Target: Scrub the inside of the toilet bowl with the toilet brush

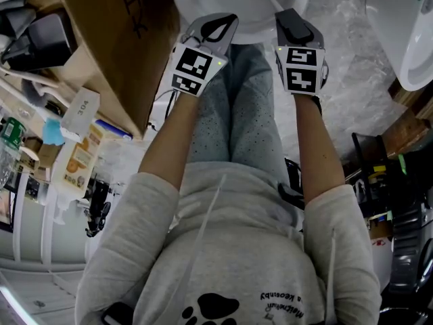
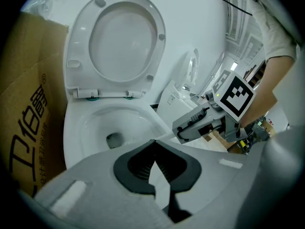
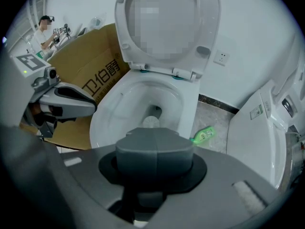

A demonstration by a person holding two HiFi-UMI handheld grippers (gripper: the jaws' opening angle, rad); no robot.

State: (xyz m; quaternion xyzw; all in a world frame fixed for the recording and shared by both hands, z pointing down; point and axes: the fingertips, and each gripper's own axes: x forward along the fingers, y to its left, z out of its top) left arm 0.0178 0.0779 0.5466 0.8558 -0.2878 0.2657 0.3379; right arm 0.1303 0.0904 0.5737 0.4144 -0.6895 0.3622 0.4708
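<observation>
Jaws of the right gripper [image 3: 155,162] clamped on the grey handle of the toilet brush [image 3: 155,149], its pale round head [image 3: 151,122] low in the white toilet bowl [image 3: 114,113] by the drain, left gripper [image 2: 153,149] jaws together, empty.

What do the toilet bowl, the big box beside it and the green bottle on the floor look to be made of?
Toilet bowl: apparently glazed ceramic, glossy white with soft highlights.
Box: corrugated cardboard, matte brown with dark print.
Green bottle: probably plastic, bright green with a label; too small to be sure.
</observation>
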